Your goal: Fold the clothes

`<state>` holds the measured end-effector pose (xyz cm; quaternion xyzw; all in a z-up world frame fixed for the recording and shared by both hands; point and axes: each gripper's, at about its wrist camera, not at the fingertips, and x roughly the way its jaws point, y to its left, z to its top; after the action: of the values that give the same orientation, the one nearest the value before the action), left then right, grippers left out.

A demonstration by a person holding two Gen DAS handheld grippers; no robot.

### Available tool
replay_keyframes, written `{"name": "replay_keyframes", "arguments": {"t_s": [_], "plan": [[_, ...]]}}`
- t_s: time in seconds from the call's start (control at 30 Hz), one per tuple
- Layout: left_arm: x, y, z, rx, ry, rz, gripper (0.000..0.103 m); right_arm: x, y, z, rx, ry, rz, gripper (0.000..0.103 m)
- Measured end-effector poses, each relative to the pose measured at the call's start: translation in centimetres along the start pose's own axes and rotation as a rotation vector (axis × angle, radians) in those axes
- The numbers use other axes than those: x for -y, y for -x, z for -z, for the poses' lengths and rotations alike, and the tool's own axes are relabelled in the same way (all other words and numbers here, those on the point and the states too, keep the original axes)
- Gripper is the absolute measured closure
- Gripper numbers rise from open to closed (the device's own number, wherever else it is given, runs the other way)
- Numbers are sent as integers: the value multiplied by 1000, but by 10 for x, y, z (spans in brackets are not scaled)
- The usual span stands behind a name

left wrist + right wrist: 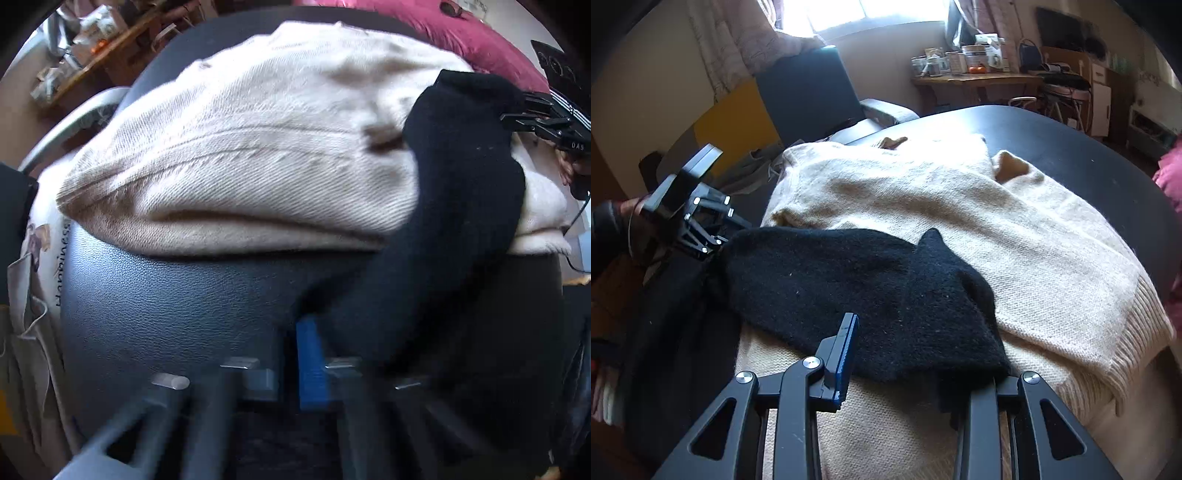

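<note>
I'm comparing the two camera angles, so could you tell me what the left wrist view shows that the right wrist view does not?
Only the left wrist view shows the printed tote bag beside the seat. Only the right wrist view shows the window and the cream sweater's ribbed hem. Both show the cream sweater, the black garment lying across it, and the cluttered wooden table.

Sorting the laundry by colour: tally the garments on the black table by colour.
Cream: 1, the cream sweater spread on the black table.
Black: 1, the black knit garment lying across the sweater.
Total: 2 garments; the clothing hanging off the table's edge isn't counted.
</note>
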<state>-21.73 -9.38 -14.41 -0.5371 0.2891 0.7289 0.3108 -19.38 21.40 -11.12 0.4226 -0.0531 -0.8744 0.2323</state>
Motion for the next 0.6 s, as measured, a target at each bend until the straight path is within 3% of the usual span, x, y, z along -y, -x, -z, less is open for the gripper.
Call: {"name": "replay_keyframes", "arguments": {"t_s": [0.07,0.23,0.3,0.33,0.37,0.5,0.6], "plan": [[2,7,13,65,71,-18,100,4,3,-1,13,-39,-11,69],[-6,48,50,312,325,-47,100,9,7,-7,42,-86,16,70],[-10,66,63,391,391,-71,100,6,1,-12,15,-56,52,81],[-14,74,61,431,416,-80,100,5,-3,-14,-2,-44,68,92],[-18,81,57,471,441,-90,100,4,-5,-16,-10,-24,86,94],[-24,106,60,633,531,-124,100,-11,25,-37,79,82,184,96],[-28,101,50,644,576,-140,100,-23,62,-51,181,137,225,96]]}}
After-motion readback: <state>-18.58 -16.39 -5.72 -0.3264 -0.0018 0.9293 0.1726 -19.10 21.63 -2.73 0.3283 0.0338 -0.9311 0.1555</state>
